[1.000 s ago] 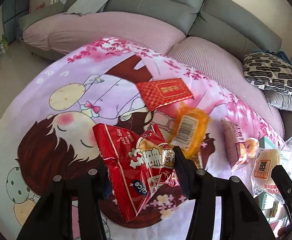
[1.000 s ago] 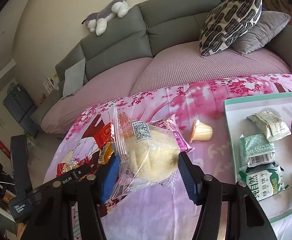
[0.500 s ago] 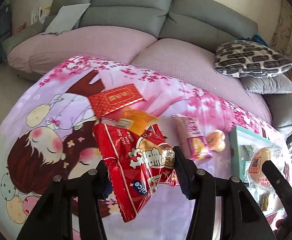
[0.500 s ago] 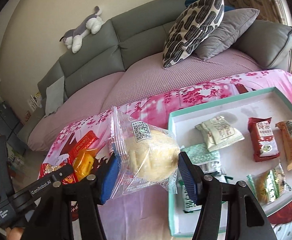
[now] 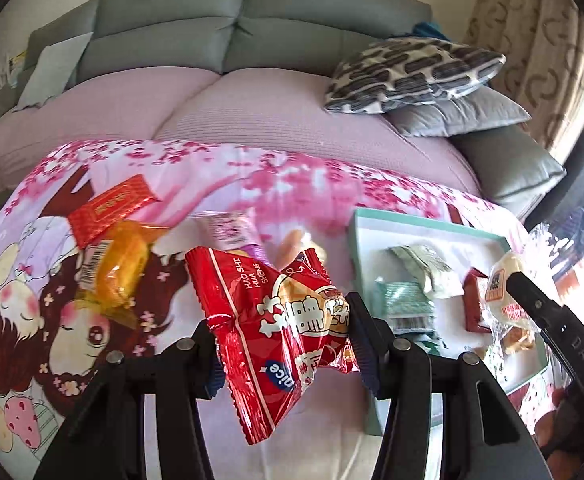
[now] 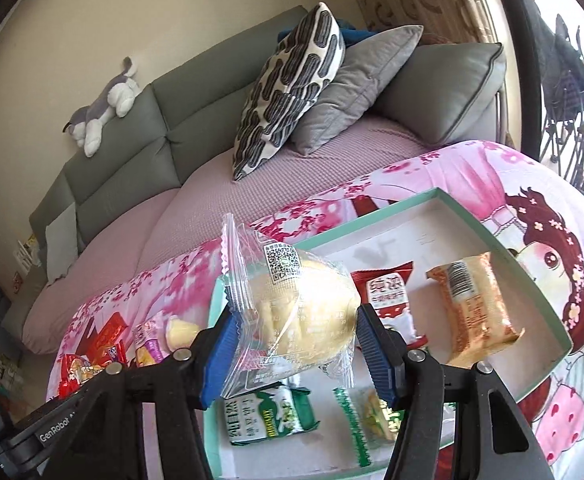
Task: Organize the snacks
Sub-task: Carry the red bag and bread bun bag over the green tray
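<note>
Left gripper (image 5: 288, 350): jaws clamped on a red snack packet (image 5: 280, 332) with white lettering, held in the air above the cartoon-print cloth (image 5: 292, 184), its crimped lower end hanging below the fingers; right gripper (image 6: 295, 344): blue pads pressed on both sides of a clear-wrapped bun (image 6: 299, 316) bearing a QR label, held over the near left part of the teal-rimmed tray (image 6: 547, 312); tray contents, in the right wrist view: a small red packet (image 6: 387, 292), an orange-wrapped cake (image 6: 475, 308) with a barcode, a green-and-white biscuit packet (image 6: 268, 416), and another green-edged packet (image 6: 371, 416) at the near side; loose on the cloth left of the tray, in the left wrist view: a flat red packet (image 5: 112, 208), an orange packet (image 5: 120, 272), a pink-and-white packet (image 5: 232, 232) partly hidden behind the held one; background: grey sofa (image 6: 140, 136), patterned cushion (image 6: 288, 88), plush toy (image 6: 104, 104) on the sofa back.
</note>
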`<state>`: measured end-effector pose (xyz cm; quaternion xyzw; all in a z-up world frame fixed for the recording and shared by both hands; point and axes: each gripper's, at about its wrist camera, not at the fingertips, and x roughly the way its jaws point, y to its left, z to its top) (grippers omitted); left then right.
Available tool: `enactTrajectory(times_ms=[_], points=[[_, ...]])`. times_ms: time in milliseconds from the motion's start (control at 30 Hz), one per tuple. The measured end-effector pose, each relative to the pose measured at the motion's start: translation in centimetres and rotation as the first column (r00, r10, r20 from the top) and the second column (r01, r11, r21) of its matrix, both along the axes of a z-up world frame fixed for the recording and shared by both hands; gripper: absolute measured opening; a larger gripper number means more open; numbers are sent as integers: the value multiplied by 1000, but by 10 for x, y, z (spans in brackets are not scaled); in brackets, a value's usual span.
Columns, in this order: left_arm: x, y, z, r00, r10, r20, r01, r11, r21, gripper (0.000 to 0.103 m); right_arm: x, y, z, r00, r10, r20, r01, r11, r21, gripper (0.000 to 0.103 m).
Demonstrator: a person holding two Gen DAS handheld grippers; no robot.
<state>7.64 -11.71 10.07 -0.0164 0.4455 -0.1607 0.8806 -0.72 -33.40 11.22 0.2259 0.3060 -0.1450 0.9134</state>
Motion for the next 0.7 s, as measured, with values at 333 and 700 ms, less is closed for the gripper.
enactTrajectory(times_ms=[333,700], points=[[-9,-45,-5,995,-99,-8,99,994,45,54,-13,-32,-5,998,-58,-1,58,998,20,62],[15,-69,-3,993,-117,-16,118,991,58,54,-12,-49,-15,995,-94,-12,95,995,25,62]])
